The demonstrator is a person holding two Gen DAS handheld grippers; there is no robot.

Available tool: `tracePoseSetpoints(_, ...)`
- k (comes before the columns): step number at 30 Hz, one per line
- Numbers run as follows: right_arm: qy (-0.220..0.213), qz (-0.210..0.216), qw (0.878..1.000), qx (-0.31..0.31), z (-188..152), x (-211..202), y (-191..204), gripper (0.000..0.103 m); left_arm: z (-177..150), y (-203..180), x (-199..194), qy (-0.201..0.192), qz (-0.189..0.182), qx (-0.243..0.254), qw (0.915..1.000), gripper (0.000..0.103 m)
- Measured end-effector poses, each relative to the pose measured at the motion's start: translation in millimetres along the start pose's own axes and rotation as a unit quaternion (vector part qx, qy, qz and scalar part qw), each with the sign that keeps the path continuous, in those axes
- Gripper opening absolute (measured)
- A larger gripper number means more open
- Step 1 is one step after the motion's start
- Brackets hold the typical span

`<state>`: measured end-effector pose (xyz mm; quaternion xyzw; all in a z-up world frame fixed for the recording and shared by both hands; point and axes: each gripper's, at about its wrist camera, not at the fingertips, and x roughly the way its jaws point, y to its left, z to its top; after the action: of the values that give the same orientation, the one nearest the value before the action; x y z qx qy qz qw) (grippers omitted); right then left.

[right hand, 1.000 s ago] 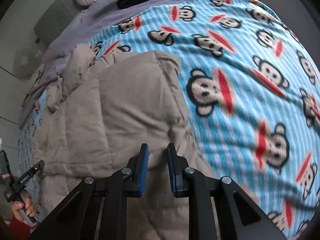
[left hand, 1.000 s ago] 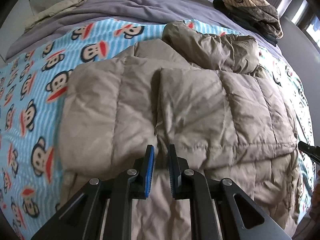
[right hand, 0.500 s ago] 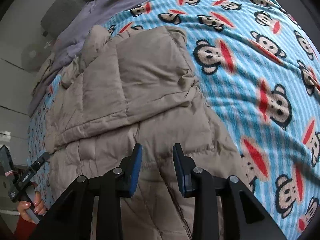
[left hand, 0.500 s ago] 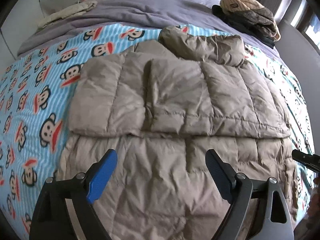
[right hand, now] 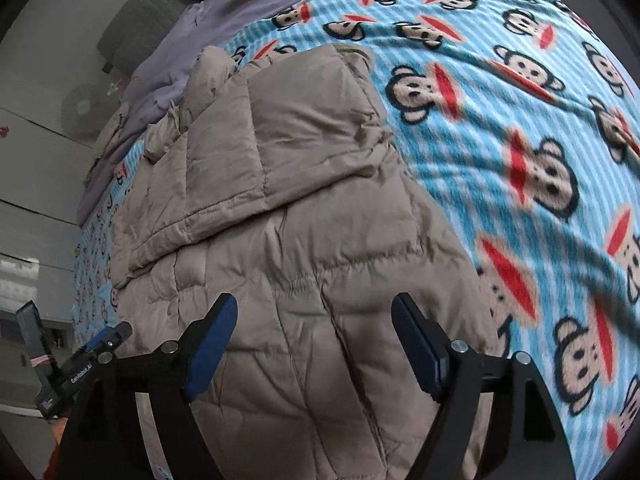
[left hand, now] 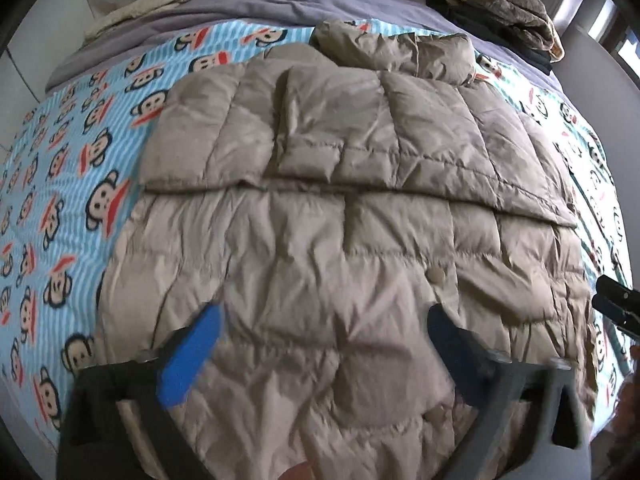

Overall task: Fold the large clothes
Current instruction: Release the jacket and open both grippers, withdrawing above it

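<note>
Two grippers, both with jaws apart and nothing clamped, jaws having just been opening. Left gripper point(left hand: 324, 344): blue pads spread wide above the quilted beige puffer jacket point(left hand: 340, 240), which lies directly below and ahead of it. Right gripper point(right hand: 314, 344): pads apart over the jacket's side edge. Jacket: sleeves folded across the upper body, hood bunched at the far end. Beneath: monkey-print blanket point(right hand: 500, 140). Beyond: lavender duvet point(left hand: 280, 4); a pile of clothes point(left hand: 500, 4) far right.
</note>
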<state>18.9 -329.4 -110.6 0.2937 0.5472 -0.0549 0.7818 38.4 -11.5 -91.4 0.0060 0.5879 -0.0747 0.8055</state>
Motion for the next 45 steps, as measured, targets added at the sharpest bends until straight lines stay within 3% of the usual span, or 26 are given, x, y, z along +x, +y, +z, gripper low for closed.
tracePoseSetpoints(3,-0.006,0.005,1.0,-0.003,-12,-2,3,0.102,-8,0,-5,0.003,0.001,0.006,1.0,0.103)
tracePoseSetpoints(14,0.009,0.029,0.999,0.034,-61,-15,15,0.103,-41,22,-32,0.009,0.03,0.019,0.9993,0.103)
tracePoseSetpoints(19,0.019,0.051,0.995,0.079,-87,-28,13,0.103,-59,38,-49,0.018,0.01,0.009,0.9997,0.103)
tracePoseSetpoints(26,0.02,0.05,0.992,0.116,-129,-47,19,0.103,-82,56,-70,0.026,0.032,0.018,0.999,0.103)
tracePoseSetpoints(30,0.028,0.039,0.99,0.135,-146,-54,23,0.103,-92,66,-76,0.04,0.02,0.01,0.9989,0.103)
tracePoseSetpoints(37,0.055,0.003,0.991,0.124,-154,-57,32,0.103,-106,70,-86,0.054,0.019,0.002,0.9984,0.103)
tracePoseSetpoints(41,0.072,0.006,0.989,0.127,-150,-55,33,0.103,-113,67,-85,0.067,0.028,-0.003,0.9974,0.103)
tracePoseSetpoints(45,0.087,0.016,0.988,0.125,-149,-55,31,0.103,-124,69,-83,0.085,0.005,-0.033,0.9958,0.103)
